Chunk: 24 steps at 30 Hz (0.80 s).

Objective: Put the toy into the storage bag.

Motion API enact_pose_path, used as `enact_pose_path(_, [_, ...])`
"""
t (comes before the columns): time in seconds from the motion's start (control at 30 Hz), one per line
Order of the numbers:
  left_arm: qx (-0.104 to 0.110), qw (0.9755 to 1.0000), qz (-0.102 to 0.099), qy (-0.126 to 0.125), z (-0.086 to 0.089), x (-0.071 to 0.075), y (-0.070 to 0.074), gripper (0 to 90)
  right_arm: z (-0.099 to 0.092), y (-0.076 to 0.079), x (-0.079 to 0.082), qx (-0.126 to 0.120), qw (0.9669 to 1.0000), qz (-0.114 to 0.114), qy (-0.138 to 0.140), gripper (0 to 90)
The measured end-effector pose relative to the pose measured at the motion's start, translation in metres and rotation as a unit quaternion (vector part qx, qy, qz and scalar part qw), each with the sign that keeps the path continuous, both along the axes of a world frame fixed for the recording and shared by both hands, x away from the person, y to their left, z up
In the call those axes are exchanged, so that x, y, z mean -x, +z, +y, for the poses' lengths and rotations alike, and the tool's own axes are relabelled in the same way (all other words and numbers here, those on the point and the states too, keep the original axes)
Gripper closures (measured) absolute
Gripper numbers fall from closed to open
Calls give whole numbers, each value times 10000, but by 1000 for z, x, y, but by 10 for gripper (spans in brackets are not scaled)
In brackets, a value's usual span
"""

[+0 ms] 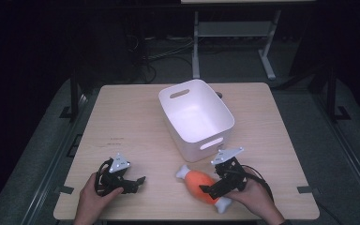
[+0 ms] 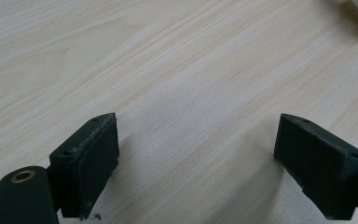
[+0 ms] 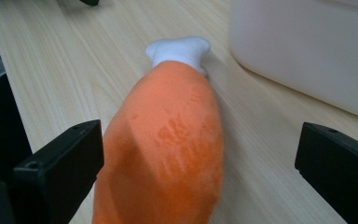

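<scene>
Two handheld grippers work a pale wooden bench [image 1: 136,117] in a dark room, with a white plastic bin [image 1: 196,117] standing at its middle, toward the far side, tilted at an angle to the bench edges. Its cut-out handles show at the far and near ends, and its inside looks empty. Just near of the bin, touching or almost touching its near wall, lies a plush toy shaped like a drumstick [image 1: 200,183], with an orange body and white knobs at both ends, stretched diagonally from the bin toward the near right edge. It looks soft, light and easily squeezed, so a hold across the thick orange middle would likely be more secure than one on the small white ends; the fuzzy fabric should not slip much. The right gripper [image 1: 211,190], held in a hand at the near right, has its jaws spread wide on either side of the orange body without pressing it, as its own view confirms. The left gripper [image 1: 138,183], at the near left, rests low over bare wood, jaws likewise apart and holding nothing.
</scene>
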State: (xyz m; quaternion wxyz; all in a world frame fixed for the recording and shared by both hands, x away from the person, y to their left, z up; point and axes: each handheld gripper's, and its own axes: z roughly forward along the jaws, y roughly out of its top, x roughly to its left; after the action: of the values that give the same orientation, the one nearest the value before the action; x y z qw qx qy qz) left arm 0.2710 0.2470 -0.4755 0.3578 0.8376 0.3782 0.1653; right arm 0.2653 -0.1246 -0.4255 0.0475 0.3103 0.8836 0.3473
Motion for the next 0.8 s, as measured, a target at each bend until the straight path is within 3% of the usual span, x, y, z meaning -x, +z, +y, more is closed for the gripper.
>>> enact_pose_path(0.8, [-3,10000,0,-2,0,0,0,130,30,-21,8,275,9994,163,110,8])
